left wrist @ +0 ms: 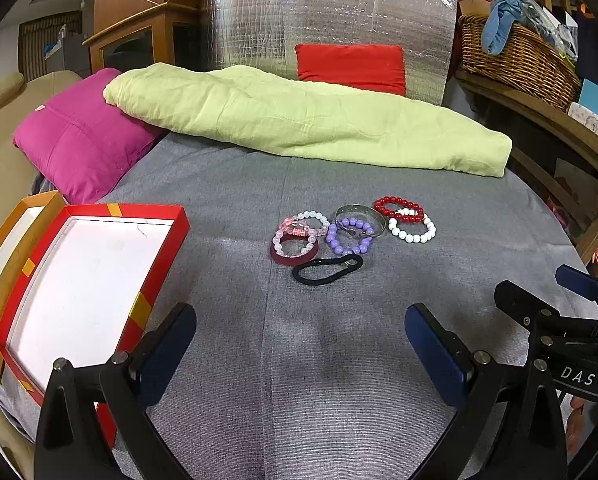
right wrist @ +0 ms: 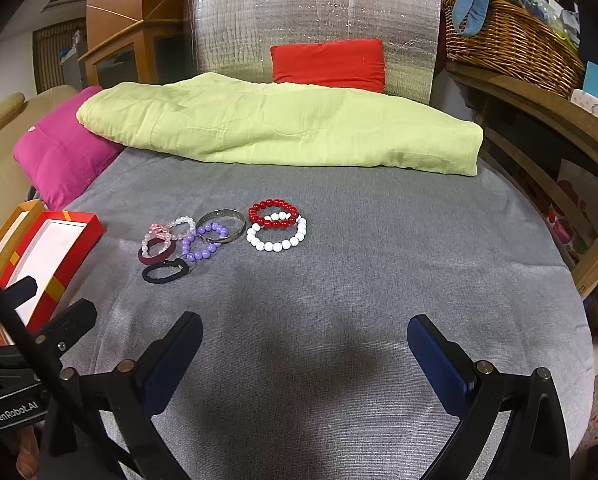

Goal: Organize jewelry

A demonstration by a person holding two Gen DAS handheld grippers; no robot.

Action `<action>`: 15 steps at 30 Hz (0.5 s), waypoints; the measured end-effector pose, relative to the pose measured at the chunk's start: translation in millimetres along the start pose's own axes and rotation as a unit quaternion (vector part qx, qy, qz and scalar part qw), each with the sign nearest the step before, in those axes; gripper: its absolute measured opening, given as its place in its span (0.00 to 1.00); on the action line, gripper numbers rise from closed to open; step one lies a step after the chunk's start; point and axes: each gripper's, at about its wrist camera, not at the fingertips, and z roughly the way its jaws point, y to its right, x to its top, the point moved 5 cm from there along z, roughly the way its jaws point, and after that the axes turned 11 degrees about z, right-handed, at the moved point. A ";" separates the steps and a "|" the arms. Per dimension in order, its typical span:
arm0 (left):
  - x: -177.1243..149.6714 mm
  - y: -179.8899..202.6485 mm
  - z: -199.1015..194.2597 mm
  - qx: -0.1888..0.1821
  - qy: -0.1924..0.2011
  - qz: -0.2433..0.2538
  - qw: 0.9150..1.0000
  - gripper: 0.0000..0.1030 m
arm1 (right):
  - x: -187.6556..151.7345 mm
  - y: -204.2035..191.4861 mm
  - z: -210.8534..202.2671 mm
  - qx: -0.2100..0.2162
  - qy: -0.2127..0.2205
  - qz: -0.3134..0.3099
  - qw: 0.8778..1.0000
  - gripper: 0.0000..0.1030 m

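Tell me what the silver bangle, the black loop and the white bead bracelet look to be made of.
Silver bangle: probably metal; a thin rigid band with a grey, reflective sheen.
Black loop: likely fabric-covered elastic, matt and limp, with a small joining piece at one end whose material I cannot tell.
White bead bracelet: glossy round beads with highlights; plastic, glass or stone, the look leaves it open.

Black left gripper [left wrist: 301, 350], black right gripper [right wrist: 305, 360], blue pads [left wrist: 435, 354], silver screws (white "DAS", "GenRobot.AI" lettering)

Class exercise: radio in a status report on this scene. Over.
Left gripper open, right gripper open, both empty. Beaded bracelets clustered on grey cloth; red-rimmed white tray waits left. Path clear.
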 end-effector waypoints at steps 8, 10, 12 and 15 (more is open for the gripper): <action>-0.9 -0.9 1.6 0.000 -0.003 -0.001 1.000 1.00 | -0.6 -0.4 2.4 0.000 -0.003 0.000 1.000 1.00; -1.2 -1.0 2.0 -0.001 -0.003 0.000 1.000 1.00 | -0.8 -0.1 2.6 0.000 -0.003 -0.001 1.000 1.00; -1.5 -1.4 2.3 -0.001 -0.004 -0.001 1.000 1.00 | -1.2 0.1 3.3 0.000 -0.004 -0.001 1.000 1.00; -2.9 -2.5 4.1 -0.002 -0.006 -0.003 1.000 1.00 | -1.9 0.1 5.0 -0.002 -0.006 -0.001 1.000 1.00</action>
